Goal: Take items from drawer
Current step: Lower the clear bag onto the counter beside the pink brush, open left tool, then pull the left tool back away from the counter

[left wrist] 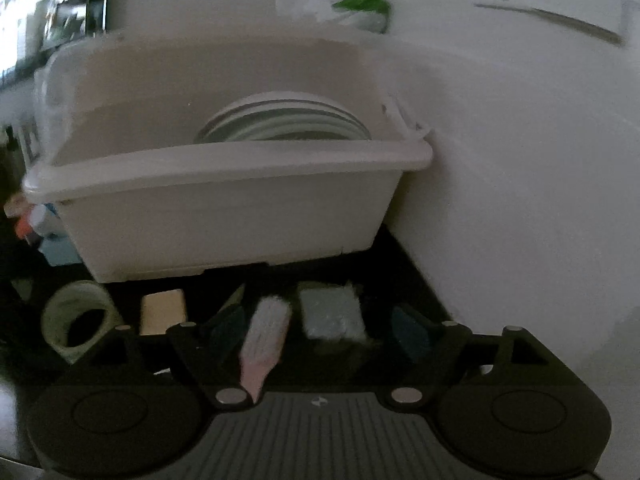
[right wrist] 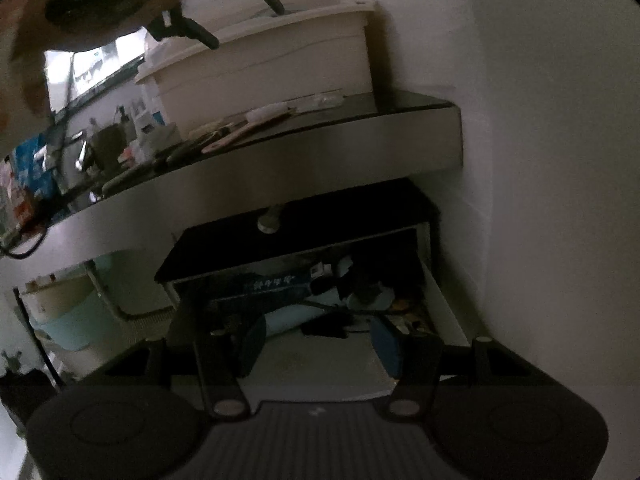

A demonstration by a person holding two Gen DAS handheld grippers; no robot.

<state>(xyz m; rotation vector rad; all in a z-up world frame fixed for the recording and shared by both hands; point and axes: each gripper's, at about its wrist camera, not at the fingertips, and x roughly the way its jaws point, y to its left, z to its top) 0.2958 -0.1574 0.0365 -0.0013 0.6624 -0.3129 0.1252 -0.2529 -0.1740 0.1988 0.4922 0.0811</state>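
The drawer stands pulled open under the dark counter, with a blue box, a pale blue item and dark clutter inside. My right gripper is open and empty, just in front of the drawer. My left gripper is open above the counter; a pink-handled brush and a blue-green sponge lie on the counter between its fingers. It also shows in the right wrist view, above the tub.
A white dish tub with striped plates stands on the counter against the white wall. A tape roll and a tan block lie left. Bottles crowd the counter's left. Tubs sit below.
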